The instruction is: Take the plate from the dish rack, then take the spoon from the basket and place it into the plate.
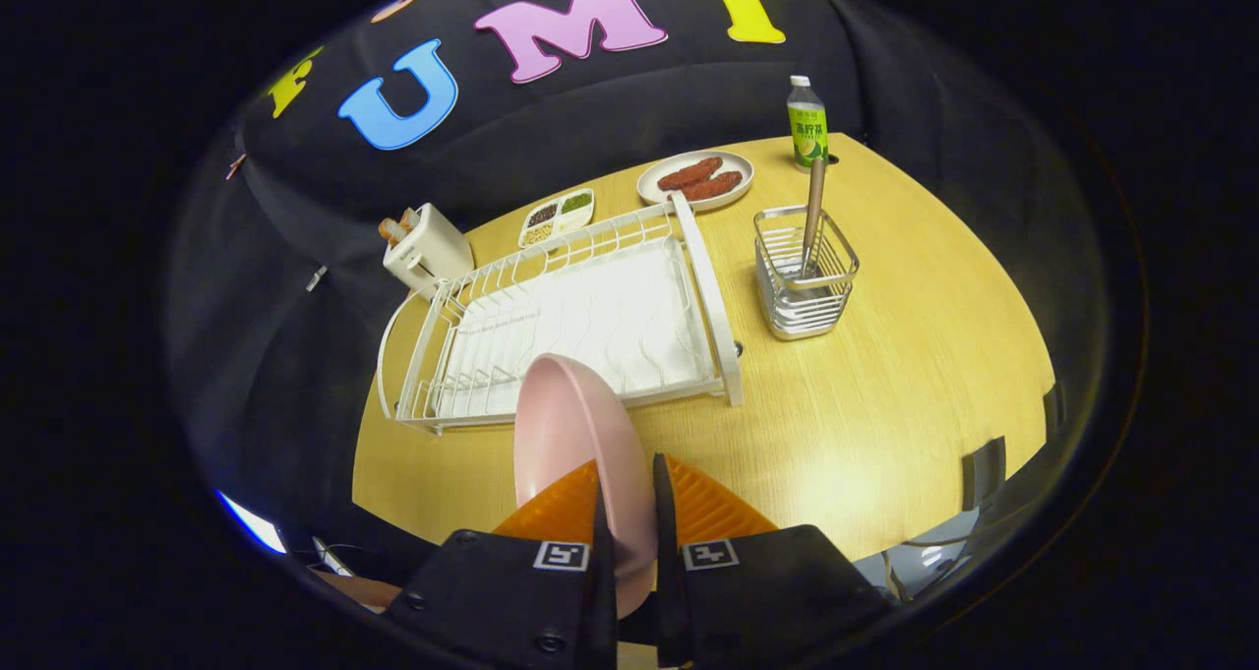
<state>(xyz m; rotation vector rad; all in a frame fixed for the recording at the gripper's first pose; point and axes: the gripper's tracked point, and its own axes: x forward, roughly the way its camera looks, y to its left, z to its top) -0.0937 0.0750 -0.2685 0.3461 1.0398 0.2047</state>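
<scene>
A pink plate (570, 434) stands on edge between my two fingers, lifted above the table in front of the white dish rack (580, 326). My gripper (627, 498) is shut on the plate's rim, one finger on each face. Beyond the fingers and to the right stands a wire basket (804, 281) with a wooden-handled spoon (813, 213) upright in it. The rack's slots hold nothing.
Behind the rack are a white toaster (428, 247), a small divided dish of grains (557, 217), a plate of sausages (696, 178) and a green-labelled bottle (807, 124). Bare wooden tabletop (885, 395) lies to the right of my fingers, in front of the basket.
</scene>
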